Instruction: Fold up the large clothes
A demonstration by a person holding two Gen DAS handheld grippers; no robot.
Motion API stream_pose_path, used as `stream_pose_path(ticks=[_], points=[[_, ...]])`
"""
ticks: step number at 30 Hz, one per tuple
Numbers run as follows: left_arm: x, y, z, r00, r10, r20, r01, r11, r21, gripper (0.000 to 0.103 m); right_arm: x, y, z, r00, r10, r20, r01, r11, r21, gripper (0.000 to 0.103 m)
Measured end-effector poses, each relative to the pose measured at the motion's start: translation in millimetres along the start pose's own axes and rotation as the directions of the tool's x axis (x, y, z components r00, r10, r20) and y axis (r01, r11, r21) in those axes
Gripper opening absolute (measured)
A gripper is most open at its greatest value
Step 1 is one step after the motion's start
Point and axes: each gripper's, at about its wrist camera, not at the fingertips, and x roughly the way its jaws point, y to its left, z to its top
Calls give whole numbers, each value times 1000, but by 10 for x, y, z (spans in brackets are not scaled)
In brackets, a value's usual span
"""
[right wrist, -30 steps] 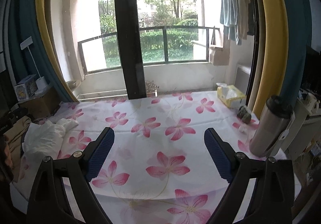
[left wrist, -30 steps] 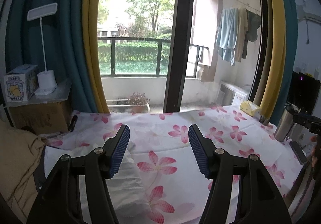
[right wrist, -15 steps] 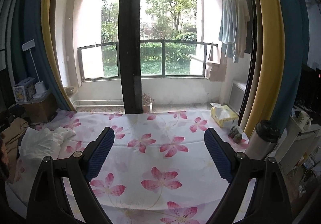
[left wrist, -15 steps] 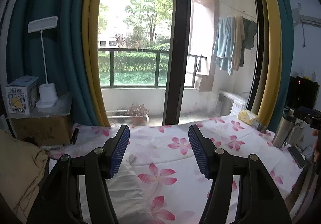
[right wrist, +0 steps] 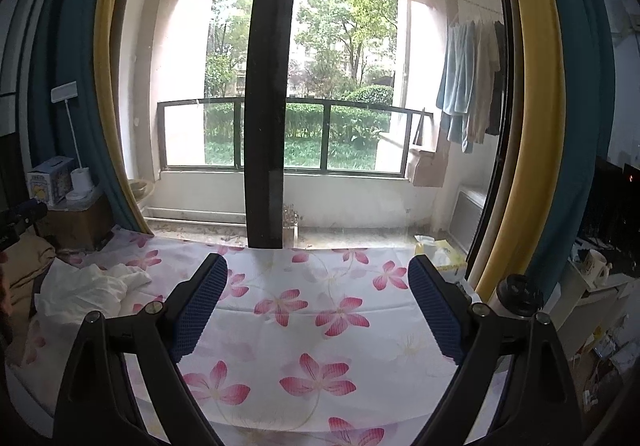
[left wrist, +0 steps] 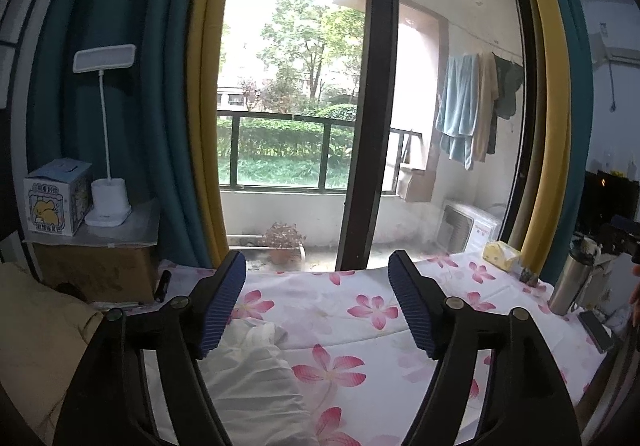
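While both jaws are opening empty, only the left wrist view shows the phone (left wrist: 596, 331) beside the white garment's (left wrist: 248, 374) table.

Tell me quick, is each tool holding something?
Left tool: opening, nothing between its jaws.
Right tool: opening, nothing between its jaws.

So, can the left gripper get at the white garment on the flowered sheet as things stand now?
Probably yes. The white garment lies crumpled just below and ahead of the left gripper, with nothing lying on it or between them. The jaws are opening and hold nothing, so lowering the gripper should reach the cloth.
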Motion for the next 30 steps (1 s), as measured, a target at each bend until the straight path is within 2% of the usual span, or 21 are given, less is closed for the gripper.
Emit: stream_pose_path(ticks=[5,12,16,24,30], points=[[20,66,-37,1000,-13,0,13,1000,-16,78,33,59,7,1000,-2,9,2,1000,-2,102],[62,106,-90,1000,-3,0,3,1000,-16,79,215,86,-46,1000,-3,-23,3,1000,9,102],[94,119,-105,1000,0,13,0,1000,-18,83,284,64,-53,999,-2,-34,3,1000,17,102],[200,110,-133,999,-21,-33,20,999,-30,84,364,-3,-64,999,-5,-48,7,1000,29,102],[199,77,-140,999,-22,-36,21,1000,-22,84,371,-22,-56,999,-4,-48,6,999,33,102]])
